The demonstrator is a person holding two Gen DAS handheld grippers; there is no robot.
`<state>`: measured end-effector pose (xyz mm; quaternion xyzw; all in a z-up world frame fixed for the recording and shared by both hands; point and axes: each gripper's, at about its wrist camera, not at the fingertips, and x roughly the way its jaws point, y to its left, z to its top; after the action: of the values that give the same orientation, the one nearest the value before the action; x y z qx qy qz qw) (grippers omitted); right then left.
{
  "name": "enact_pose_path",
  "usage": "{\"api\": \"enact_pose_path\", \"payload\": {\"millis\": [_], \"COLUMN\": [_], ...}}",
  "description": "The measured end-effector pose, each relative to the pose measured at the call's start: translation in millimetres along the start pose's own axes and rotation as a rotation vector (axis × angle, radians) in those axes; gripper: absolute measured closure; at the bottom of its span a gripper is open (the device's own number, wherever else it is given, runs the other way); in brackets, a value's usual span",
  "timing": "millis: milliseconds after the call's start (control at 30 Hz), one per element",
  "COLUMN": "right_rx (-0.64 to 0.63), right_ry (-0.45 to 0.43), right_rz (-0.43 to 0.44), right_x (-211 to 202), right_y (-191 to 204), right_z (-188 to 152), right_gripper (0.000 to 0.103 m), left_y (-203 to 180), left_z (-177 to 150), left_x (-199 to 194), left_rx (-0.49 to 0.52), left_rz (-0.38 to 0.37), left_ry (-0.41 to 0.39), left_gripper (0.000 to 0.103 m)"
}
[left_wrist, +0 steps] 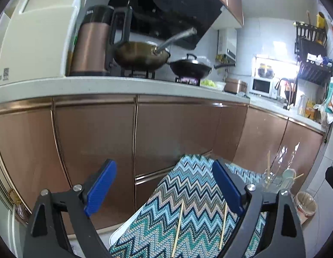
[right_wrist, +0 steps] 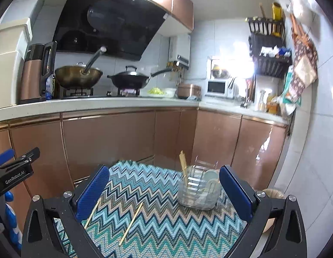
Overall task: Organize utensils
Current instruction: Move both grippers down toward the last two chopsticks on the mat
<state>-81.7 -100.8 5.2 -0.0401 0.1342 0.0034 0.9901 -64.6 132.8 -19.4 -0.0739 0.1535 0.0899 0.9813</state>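
Both grippers open over table w/ chopsticks.
Left gripper (left_wrist: 164, 188) & right gripper (right_wrist: 164, 191) gaped, empty; two chopsticks (right_wrist: 131, 223) lay on zigzag cloth (right_wrist: 157, 225) near glass holder (right_wrist: 198, 191).

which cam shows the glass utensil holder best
Right wrist view: the glass utensil holder stands near centre on the zigzag cloth, chopsticks and spoons visible inside. Left wrist view shows it small at the right edge, partly hidden behind the gripper.
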Motion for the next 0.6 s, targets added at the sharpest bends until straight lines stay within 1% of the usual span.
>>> {"api": "enact_pose_path", "payload": {"millis": [167,300,367,400,467,533,567,600], "right_rx": [0.027,0.037,0.042,0.048,0.043,0.048,0.059,0.073], "right_ry": [0.086,0.163,0.206,0.234,0.298,0.353,0.389,0.431], "right_rz": [0.037,0.073,0.095,0.103,0.121,0.154,0.176,0.203], "right_x": [30,55,70,78,96,112,123,134], "right_y": [-3,-1,-1,-1,-1,-1,-2,-3], "right_z": [-14,-26,-33,-37,-45,-50,-53,-55], "right_gripper": [0.0,0.0,0.0,0.0,0.0,0.0,0.001,0.005], "left_y": [3,6,6,6,5,3,2,0], "left_z": [-13,-25,-31,-34,-41,-48,-51,-54], "left_x": [29,60,78,89,111,137,147,159], "left_rx": [0.007,0.004,-0.003,-0.005,-0.016,-0.036,-0.041,-0.042], "left_rz": [0.005,-0.028,-0.065,-0.094,-0.173,-0.259,-0.278,-0.299], "left_ry": [0.074,0.175,0.234,0.277,0.377,0.5,0.541,0.586], "left_gripper": [0.012,0.012,0.012,0.013,0.013,0.013,0.013,0.013]}}
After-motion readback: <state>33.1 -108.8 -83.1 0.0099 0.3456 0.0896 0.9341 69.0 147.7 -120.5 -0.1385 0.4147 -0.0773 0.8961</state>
